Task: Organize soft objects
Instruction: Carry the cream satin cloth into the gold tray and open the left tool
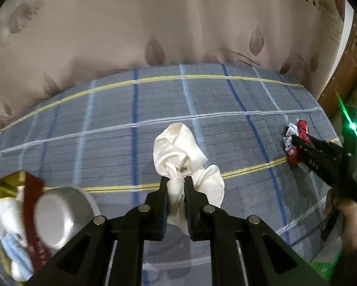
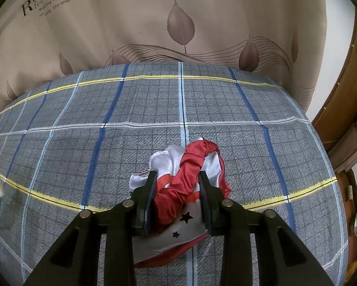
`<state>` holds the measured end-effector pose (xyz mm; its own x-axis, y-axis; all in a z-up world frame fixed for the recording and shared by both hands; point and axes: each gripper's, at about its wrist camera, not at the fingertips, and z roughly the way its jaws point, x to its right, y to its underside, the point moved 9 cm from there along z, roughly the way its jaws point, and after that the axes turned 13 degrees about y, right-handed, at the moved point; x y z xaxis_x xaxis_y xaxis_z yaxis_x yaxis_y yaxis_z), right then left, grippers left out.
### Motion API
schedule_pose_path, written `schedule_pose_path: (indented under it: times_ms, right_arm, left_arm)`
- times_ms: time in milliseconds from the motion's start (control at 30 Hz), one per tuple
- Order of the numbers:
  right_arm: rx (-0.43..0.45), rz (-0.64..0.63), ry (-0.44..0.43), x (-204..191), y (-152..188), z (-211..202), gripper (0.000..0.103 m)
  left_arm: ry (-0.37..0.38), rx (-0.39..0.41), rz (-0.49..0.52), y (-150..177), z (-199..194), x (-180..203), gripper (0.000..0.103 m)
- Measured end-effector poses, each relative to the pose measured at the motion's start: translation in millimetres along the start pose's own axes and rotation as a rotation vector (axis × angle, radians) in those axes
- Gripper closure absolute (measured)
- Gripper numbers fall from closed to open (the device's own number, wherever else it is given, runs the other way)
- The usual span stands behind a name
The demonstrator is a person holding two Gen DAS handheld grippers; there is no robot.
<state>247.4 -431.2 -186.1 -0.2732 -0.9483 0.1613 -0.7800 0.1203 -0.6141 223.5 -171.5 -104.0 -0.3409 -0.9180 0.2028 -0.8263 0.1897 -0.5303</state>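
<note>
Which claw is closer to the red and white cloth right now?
Right. The right claw is clamped on the red and white cloth; the left claw grips the cream cloth, well away across the plaid bedcover.

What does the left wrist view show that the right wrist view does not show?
Only the left wrist view shows the left tool shut on the cream cloth, a silver tin and a red box at lower left, and a person's hand.

Only the right wrist view shows black stars on the red and white cloth.

Both show that cloth in the right tool, the plaid bedcover and the leaf curtain.
</note>
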Motion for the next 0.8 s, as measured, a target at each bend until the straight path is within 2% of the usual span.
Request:
schedule_pose_path:
  times_ms: [367,567,800]
  right_arm:
    - [0.01,-0.02,0.019,-2,0,0,0.073]
    - [0.011,-0.025,0.025,-2,0,0,0.073]
    - [0.014,-0.038,0.035,-3,1,0,0.072]
  left_arm:
    - [-0.048,0.01,0.047,31,-60,-43,0.091]
    - [-0.104,0.024,0.0,41,-95,-94,0.091]
    - [-0.129,0.063,-0.087,42,-132,-141,0.091]
